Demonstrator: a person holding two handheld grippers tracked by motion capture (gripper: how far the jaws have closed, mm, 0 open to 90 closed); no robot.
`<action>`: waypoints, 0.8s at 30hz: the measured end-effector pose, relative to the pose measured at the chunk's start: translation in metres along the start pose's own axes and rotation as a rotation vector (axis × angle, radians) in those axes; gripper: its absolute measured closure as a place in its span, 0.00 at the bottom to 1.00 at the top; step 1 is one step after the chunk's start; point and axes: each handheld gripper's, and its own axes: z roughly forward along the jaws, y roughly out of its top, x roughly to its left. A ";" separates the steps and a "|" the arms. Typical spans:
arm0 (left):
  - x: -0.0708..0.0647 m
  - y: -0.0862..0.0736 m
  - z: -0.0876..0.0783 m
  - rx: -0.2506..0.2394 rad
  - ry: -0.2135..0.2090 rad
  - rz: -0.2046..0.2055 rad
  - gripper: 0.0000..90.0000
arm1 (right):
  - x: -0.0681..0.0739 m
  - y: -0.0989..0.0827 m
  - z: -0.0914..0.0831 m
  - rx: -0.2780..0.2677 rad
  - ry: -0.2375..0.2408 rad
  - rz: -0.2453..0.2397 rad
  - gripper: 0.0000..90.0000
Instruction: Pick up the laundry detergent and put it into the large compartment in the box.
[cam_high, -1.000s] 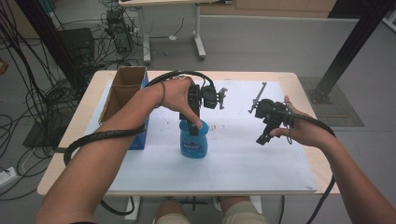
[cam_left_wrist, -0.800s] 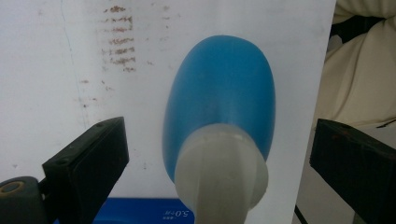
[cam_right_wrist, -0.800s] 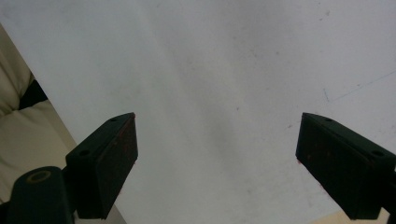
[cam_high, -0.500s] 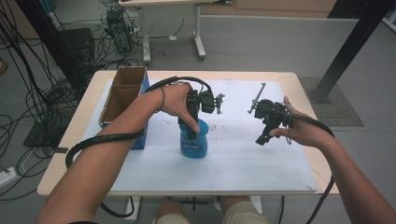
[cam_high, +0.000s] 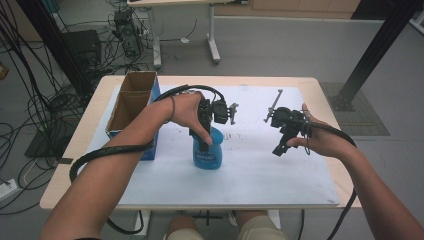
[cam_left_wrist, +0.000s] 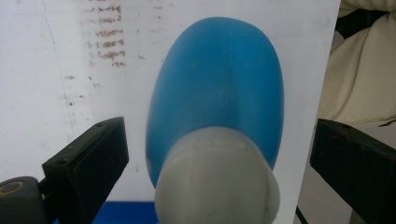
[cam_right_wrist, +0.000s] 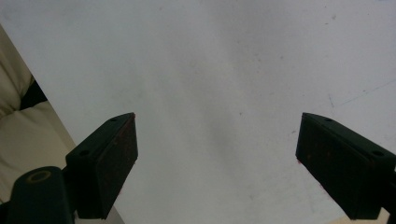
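The blue bottle (cam_left_wrist: 219, 88) looks like smooth plastic with a soft, slightly translucent sheen, and its white cap (cam_left_wrist: 217, 179) is matt plastic with a faint moulded ridge. The left claw (cam_left_wrist: 215, 168) has matt black jaws, plastic or rubber-faced, with screw holes; the right claw (cam_right_wrist: 217, 163) has the same dull finish, scuffed reddish at the edges. The table (cam_high: 310, 85) has a pale wood rim under a white, matt sheet (cam_high: 260, 170), smudged and stained at 12 o'clock of the bottle. The box (cam_high: 131, 102) is brown cardboard with a blue printed outside.
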 end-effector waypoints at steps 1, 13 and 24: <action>0.000 0.001 0.000 0.002 0.001 0.000 0.06 | 0.000 -0.001 0.000 -0.003 0.000 0.001 0.14; -0.001 0.003 0.008 0.011 0.003 -0.003 0.06 | -0.001 -0.002 0.002 -0.002 0.004 0.003 0.14; -0.002 0.001 0.009 0.008 0.005 -0.004 0.06 | -0.001 0.000 0.002 0.003 0.004 0.002 0.14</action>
